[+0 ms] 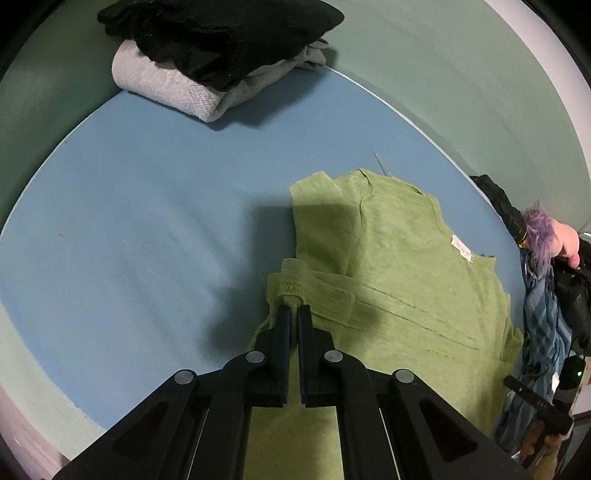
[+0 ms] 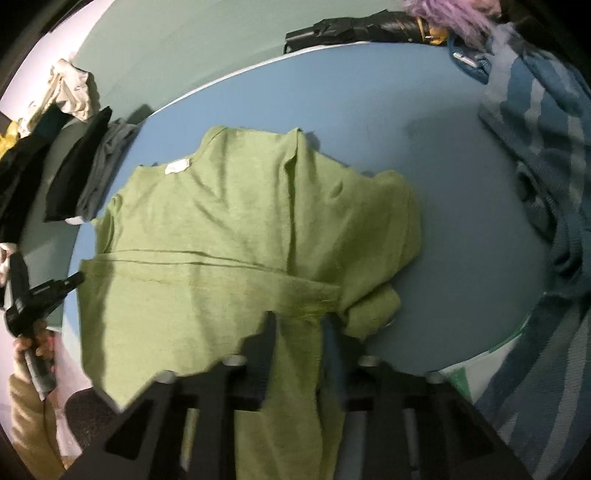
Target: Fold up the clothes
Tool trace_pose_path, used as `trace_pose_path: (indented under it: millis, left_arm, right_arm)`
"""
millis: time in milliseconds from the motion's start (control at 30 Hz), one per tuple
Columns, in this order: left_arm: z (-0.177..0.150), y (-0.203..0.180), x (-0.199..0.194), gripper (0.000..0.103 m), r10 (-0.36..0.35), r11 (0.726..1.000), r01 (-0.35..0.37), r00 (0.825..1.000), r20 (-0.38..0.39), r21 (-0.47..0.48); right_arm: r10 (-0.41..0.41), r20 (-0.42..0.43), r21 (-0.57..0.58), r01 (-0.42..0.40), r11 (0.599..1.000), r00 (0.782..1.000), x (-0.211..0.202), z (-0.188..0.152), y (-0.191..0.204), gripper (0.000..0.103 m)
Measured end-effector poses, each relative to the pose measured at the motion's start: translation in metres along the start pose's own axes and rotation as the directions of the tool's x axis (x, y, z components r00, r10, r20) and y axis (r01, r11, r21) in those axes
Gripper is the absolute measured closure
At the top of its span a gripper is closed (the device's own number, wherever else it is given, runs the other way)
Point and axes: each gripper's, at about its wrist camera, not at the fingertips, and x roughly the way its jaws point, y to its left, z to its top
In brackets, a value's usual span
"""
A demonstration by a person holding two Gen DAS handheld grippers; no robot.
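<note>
A green knit top (image 1: 399, 266) lies partly folded on the blue table (image 1: 147, 229), with a white label (image 1: 461, 249) at its neck. My left gripper (image 1: 294, 310) is shut on the top's folded cuff edge at the near left side. In the right wrist view the same green top (image 2: 240, 221) spreads across the table (image 2: 461, 184). My right gripper (image 2: 297, 317) has its fingers apart with a strip of the green cloth lying between them. The picture there is blurred, so I cannot tell whether the fingers press the cloth.
A folded grey garment (image 1: 166, 88) with a black one (image 1: 221, 33) on top sits at the table's far left. A blue striped cloth (image 2: 546, 166) lies at the right. Dark clothes (image 2: 85, 162) lie at the left edge. The left gripper's handle and hand (image 2: 33, 306) show at the left.
</note>
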Motion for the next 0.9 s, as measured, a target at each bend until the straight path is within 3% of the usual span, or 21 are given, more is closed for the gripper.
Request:
trace_pose_path:
  millis: [67,200,233,267,333,400,500,533,567,633,800,833,867,900]
  left_arm:
    - [-0.002,0.001,-0.004,0.099,0.002,1.0,-0.002,1.0,-0.002,-0.003]
    - [0.003,0.002,0.002,0.098,0.059,0.998,-0.059,0.998,-0.011,-0.006]
    - [0.004,0.002,0.004,0.091,0.067,0.998,-0.067,0.998,-0.013,-0.01]
    - [0.006,0.002,0.005,0.074,0.075,0.997,-0.075,0.997,-0.015,-0.015]
    - [0.008,0.002,0.007,0.05,0.09,0.996,-0.09,0.996,-0.018,-0.025]
    - [0.011,0.004,0.009,0.047,0.087,0.995,-0.088,0.996,-0.012,-0.051]
    - [0.013,0.006,0.019,0.047,0.107,0.992,-0.11,0.993,-0.039,-0.063]
    - [0.012,0.007,0.022,0.048,0.105,0.992,-0.107,0.993,-0.046,-0.063]
    - [0.011,0.007,0.025,0.065,0.102,0.992,-0.105,0.993,-0.052,-0.063]
    - [0.009,0.008,0.03,0.096,0.095,0.993,-0.099,0.993,-0.064,-0.064]
    - [0.005,0.004,0.016,0.098,0.019,0.998,-0.021,0.999,-0.028,-0.06]
    - [0.005,0.002,0.012,0.098,0.014,0.999,-0.015,1.0,-0.022,-0.047]
    - [0.004,-0.001,0.007,0.098,0.008,0.999,-0.009,1.0,-0.016,-0.033]
    - [0.004,-0.003,0.003,0.099,0.003,1.0,-0.003,1.0,-0.011,-0.02]
  right_arm:
    - [0.005,0.027,-0.006,-0.005,1.0,1.0,-0.008,0.0,0.002,0.102]
    - [0.009,0.086,-0.032,-0.006,0.999,0.996,-0.029,0.001,0.007,0.103]
    - [0.014,0.092,-0.033,-0.011,0.999,0.996,-0.032,0.002,0.007,0.103]
    - [0.015,0.1,-0.033,-0.011,0.999,0.995,-0.035,0.002,0.007,0.103]
    - [0.01,0.108,-0.034,-0.006,0.999,0.994,-0.038,0.003,0.007,0.103]
    - [0.015,0.107,-0.029,-0.012,1.0,0.994,-0.039,0.003,0.005,0.103]
    - [0.015,0.086,-0.011,-0.015,1.0,0.996,-0.032,0.003,0.002,0.092]
    - [0.017,0.075,0.0,-0.017,1.0,0.997,-0.027,0.002,0.001,0.079]
    - [0.019,0.064,0.013,-0.02,1.0,0.998,-0.023,0.002,-0.001,0.074]
    - [0.005,0.053,0.038,-0.007,0.999,0.999,-0.013,0.002,-0.004,0.074]
    - [-0.014,0.04,0.021,0.013,1.0,0.999,-0.002,0.003,0.0,0.076]
    - [-0.018,0.043,0.011,0.018,1.0,0.999,-0.002,0.003,0.002,0.084]
    - [-0.03,0.057,-0.004,0.03,1.0,0.998,-0.004,0.003,0.004,0.098]
    - [-0.04,0.07,-0.017,0.042,0.999,0.997,-0.006,0.002,0.007,0.102]
